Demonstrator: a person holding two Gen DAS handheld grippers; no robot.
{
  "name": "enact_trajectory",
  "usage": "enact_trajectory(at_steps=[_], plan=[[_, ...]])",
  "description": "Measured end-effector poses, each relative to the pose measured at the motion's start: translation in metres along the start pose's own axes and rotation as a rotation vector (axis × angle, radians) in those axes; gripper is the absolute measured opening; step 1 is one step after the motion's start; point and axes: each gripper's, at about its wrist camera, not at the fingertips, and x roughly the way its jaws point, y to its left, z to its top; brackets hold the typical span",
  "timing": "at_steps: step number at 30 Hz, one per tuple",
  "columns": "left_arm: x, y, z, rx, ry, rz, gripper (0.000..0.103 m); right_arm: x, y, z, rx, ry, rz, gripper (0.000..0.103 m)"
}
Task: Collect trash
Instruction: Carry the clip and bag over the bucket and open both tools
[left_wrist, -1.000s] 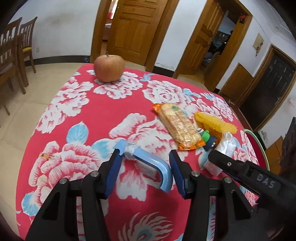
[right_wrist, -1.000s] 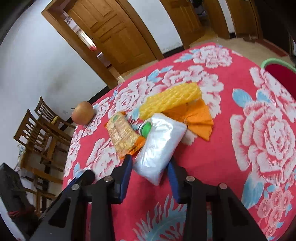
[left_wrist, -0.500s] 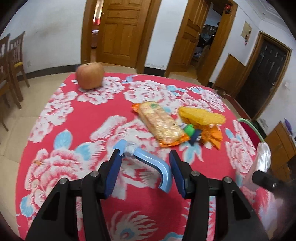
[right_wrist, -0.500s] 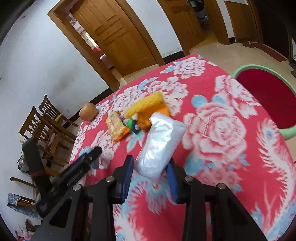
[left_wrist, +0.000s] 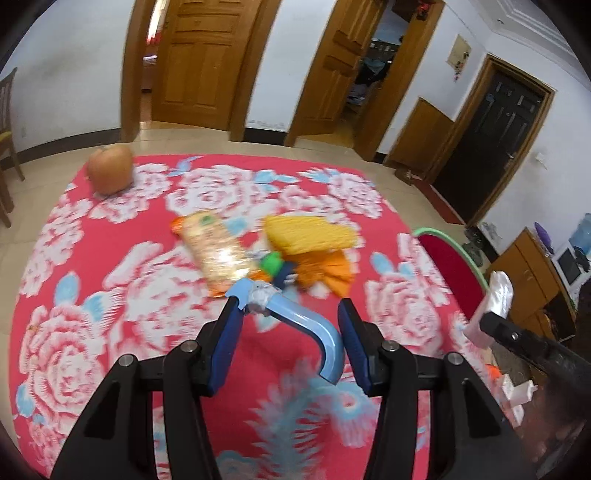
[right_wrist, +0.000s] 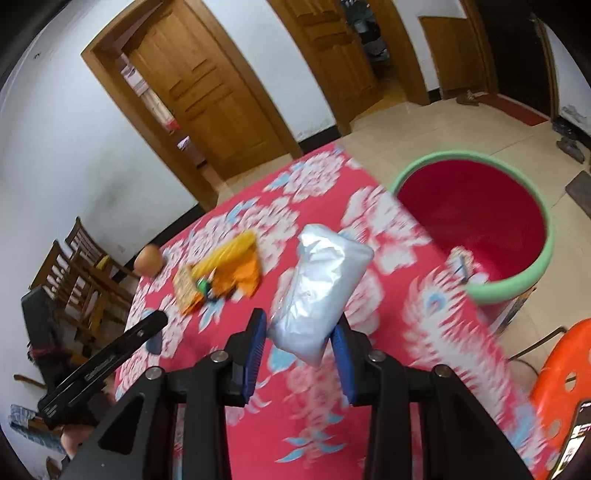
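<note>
My left gripper (left_wrist: 288, 310) is shut on a curved light-blue plastic piece (left_wrist: 306, 325), held above the red floral tablecloth (left_wrist: 122, 295). My right gripper (right_wrist: 299, 321) is shut on a silvery white pouch (right_wrist: 317, 284), lifted off the table near its right edge. Just beyond that edge stands a red bin with a green rim (right_wrist: 406, 173). In the left wrist view the pouch (left_wrist: 500, 291) hangs beside the bin's rim (left_wrist: 443, 236). On the table lie an orange snack packet (left_wrist: 214, 251), a yellow mesh sleeve (left_wrist: 310, 236), orange paper (left_wrist: 328, 269) and a small green-capped item (left_wrist: 271, 263).
An apple (left_wrist: 110, 173) sits at the table's far left corner. Wooden chairs (right_wrist: 74, 273) stand left of the table. An orange plastic stool (right_wrist: 561, 362) is near the bin. Wooden doors line the far wall.
The right gripper has lifted the pouch away from the trash pile and carried it right, towards the bin. The left gripper has also shifted right and risen, still holding the blue piece.
</note>
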Motion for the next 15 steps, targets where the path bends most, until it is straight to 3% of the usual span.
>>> enact_trajectory(at_steps=[8, 15], plan=[[0.024, -0.067, 0.01, 0.085, 0.034, -0.078, 0.053, -0.022, -0.053, 0.03, 0.101, -0.097, -0.053, 0.038], [0.055, -0.117, 0.017, 0.149, 0.059, -0.112, 0.053, -0.02, -0.099, 0.055, 0.099, -0.093, -0.135, 0.038]])
